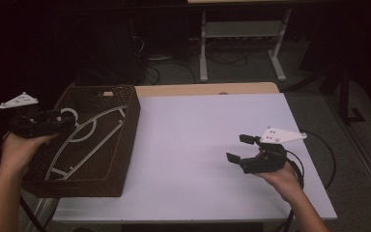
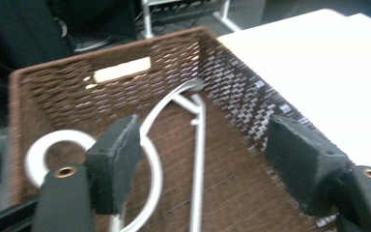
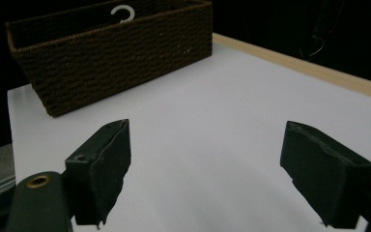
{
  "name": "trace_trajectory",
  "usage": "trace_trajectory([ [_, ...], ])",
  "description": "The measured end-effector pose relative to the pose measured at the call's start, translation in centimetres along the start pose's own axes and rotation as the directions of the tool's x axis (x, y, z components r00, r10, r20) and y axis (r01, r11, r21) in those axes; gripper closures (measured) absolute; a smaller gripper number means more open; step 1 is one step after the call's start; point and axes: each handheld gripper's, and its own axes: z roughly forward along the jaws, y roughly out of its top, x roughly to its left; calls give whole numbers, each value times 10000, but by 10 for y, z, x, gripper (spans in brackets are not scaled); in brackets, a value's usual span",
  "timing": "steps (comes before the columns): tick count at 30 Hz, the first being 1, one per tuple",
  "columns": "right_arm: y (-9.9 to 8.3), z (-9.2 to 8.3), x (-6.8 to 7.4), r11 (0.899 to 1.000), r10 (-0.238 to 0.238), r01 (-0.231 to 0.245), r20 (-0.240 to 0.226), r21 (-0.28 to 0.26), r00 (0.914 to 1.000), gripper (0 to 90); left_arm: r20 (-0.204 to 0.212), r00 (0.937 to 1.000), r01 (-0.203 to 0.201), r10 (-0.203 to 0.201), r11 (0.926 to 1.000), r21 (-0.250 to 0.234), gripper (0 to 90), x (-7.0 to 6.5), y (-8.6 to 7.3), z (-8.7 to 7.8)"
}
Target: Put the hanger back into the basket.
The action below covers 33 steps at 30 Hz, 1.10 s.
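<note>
High view shows one white table (image 1: pixel 198 145), one brown woven basket (image 1: pixel 125 145) at its left end, and two grippers, one in each of the person's hands. One white hanger (image 1: pixel 84 140) lies flat on the basket floor; I count no second one, though the far corner is dim. The left gripper (image 1: pixel 60 120) is over the basket's left rim, its jaws reaching inward just above the hanger's hook (image 1: pixel 70 113). From the left gripper view, the jaws stand wide apart with nothing between them; the hook (image 2: pixel 38 154) curls just behind and below the left jaw, and the hanger's arms (image 2: pixel 198 145) run beneath the gap between the two jaws. Whether the left jaw touches the hook I cannot tell. One slot handle (image 2: pixel 123 70) is cut in the basket's far wall ahead of this gripper. The right gripper (image 1: pixel 241 150) is held above the bare table, well apart from the basket, its jaws pointing toward it. In the right gripper view, its jaws are also spread wide and empty, with the table (image 3: pixel 212 121) beneath them and the basket (image 3: pixel 111 53) far ahead to the left, the hook (image 3: pixel 123 13) peeking over its rim.
</note>
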Motion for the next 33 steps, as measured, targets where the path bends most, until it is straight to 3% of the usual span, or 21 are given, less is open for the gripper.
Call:
trace_trajectory([
  [5, 8, -7, -1, 9993, 42, -34, 221, -371, 9997, 150, 639, 9979, -43, 72, 9989, -469, 232, -22, 3, 4],
  [8, 10, -9, -1, 9989, 63, -49, 299, -459, 9995, 144, 797, 9964, -225, 272, 9980, -590, 180, -31, 5, 6],
  [10, 13, -11, -2, 9984, -11, 35, 410, -571, 9992, 138, 1057, 9933, -381, 468, 9958, -832, 154, -45, 7, 8],
  [14, 17, -13, -3, 9970, 58, -21, 470, -772, 9989, 135, 1358, 9890, -440, 591, 9927, -1122, 105, -59, 9, 9],
  [19, 25, -19, -2, 9941, 118, -46, 662, -1085, 9977, 129, 2034, 9756, -439, 825, 9813, -1873, 51, -85, 8, 14],
  [20, 25, -19, -2, 9941, 118, -46, 662, -1085, 9977, 129, 2034, 9756, -439, 825, 9813, -1873, 32, -85, 8, 14],
  [25, 32, -23, -4, 9895, 305, -190, 786, -1430, 9964, 127, 2533, 9617, -465, 1044, 9733, -2247, 22, -111, 8, 23],
  [26, 33, -23, -4, 9884, 291, -165, 818, -1509, 9962, 127, 2533, 9617, -465, 1044, 9733, -2247, 22, -111, 8, 23],
  [27, 34, -24, -4, 9876, 325, -189, 852, -1559, 9958, 127, 2751, 9553, -420, 1086, 9706, -2370, 22, -119, 7, 26],
  [30, 36, -24, -5, 9864, 350, -201, 891, -1630, 9954, 128, 2878, 9500, -470, 1210, 9668, -2512, 22, -125, 7, 29],
  [31, 36, -25, -5, 9864, 369, -218, 902, -1627, 9952, 127, 3036, 9442, -472, 1276, 9648, -2587, 22, -130, 6, 32],
  [33, 38, -25, -5, 9852, 414, -253, 923, -1696, 9949, 127, 3073, 9422, -521, 1335, 9644, -2592, 22, -133, 6, 34],
])
